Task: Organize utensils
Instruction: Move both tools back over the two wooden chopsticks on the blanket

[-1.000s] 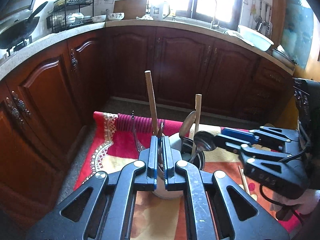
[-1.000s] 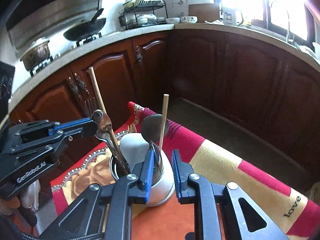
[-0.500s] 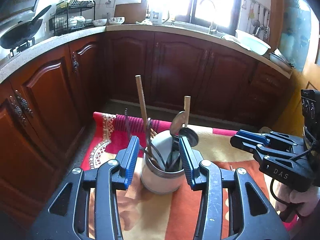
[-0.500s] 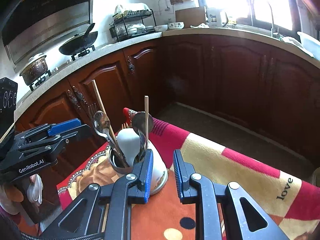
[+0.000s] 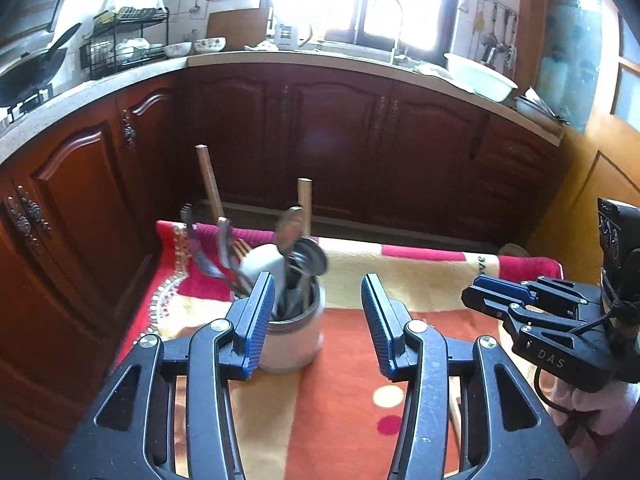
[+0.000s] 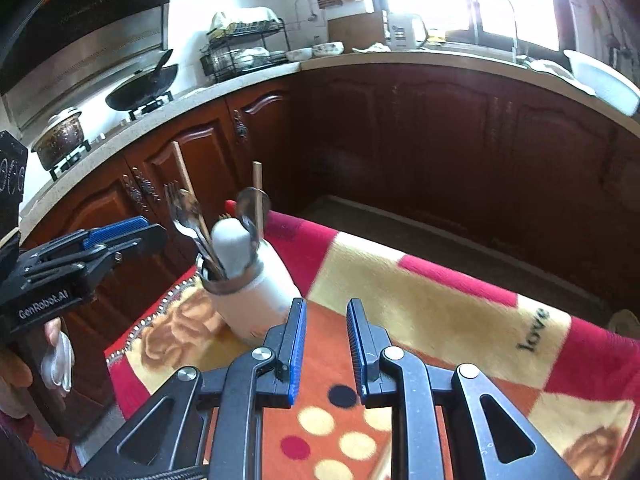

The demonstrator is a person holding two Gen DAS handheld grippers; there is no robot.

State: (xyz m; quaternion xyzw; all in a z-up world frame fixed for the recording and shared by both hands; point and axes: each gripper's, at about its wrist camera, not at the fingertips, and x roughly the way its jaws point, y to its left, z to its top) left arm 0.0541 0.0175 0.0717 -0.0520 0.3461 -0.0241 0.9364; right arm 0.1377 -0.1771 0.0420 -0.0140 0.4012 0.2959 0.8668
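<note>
A white ceramic utensil jar [image 5: 294,340] [image 6: 256,300] stands on a colourful blanket [image 5: 360,360] [image 6: 440,320]. It holds metal spoons [image 5: 298,232], forks [image 5: 192,236], two wooden sticks [image 5: 210,184] and a white spoon handle [image 6: 232,244]. My left gripper [image 5: 318,320] is open and empty, just in front of the jar; it also shows in the right wrist view [image 6: 120,236]. My right gripper [image 6: 326,344] is open a little and empty, right of the jar; it also shows in the left wrist view [image 5: 500,288].
Dark wooden kitchen cabinets [image 5: 320,140] ring the blanket. The counter above carries a wok [image 6: 142,88], a pot [image 6: 60,136], a dish rack [image 6: 244,52], a sink tap [image 5: 390,20] and a white basin [image 5: 480,76]. A wooden stick [image 5: 454,416] lies on the blanket under my left gripper.
My left gripper opened, let go of the utensil it held in the jar and pulled back. My right gripper also drew back from the jar.
</note>
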